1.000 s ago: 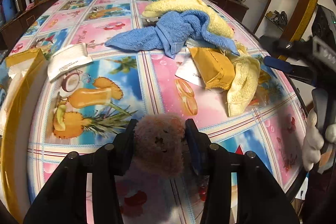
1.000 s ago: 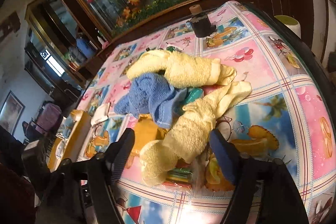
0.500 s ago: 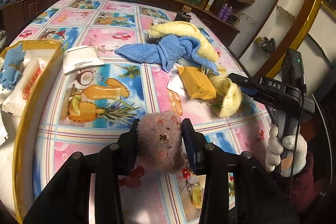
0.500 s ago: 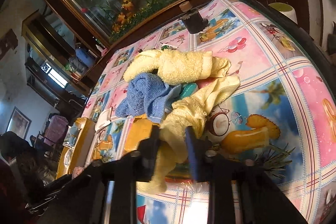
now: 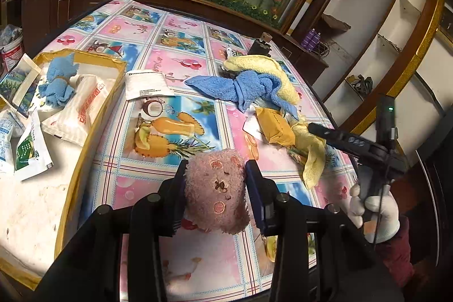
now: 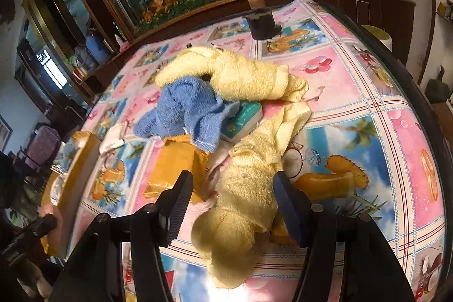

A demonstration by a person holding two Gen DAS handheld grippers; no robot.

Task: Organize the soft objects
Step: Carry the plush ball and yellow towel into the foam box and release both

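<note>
Pink fuzzy cloth (image 5: 216, 190) dotted with orange rounds, between black fingers. Desk (image 5: 181, 67) covered in pink and blue squares printed with pineapples, cherries and palms. Blue towel (image 6: 187, 109) against pale yellow towels (image 6: 240, 75). Mustard-yellow packet (image 5: 273, 125). Gold-rimmed white tray (image 5: 85, 132) with a small blue cloth (image 5: 58, 84).

Warm indoor light — fisheye-bent edges, dark vignetted corners.

left gripper (image 5: 215, 190): black plastic fingers, ribbed pads, round silver screws. right gripper (image 6: 232, 204): same build, blue-edged pads, green indicator light, thin black cable. gloved hand (image 5: 375, 212): white knit glove, maroon sleeve (image 5: 397, 251).
</note>
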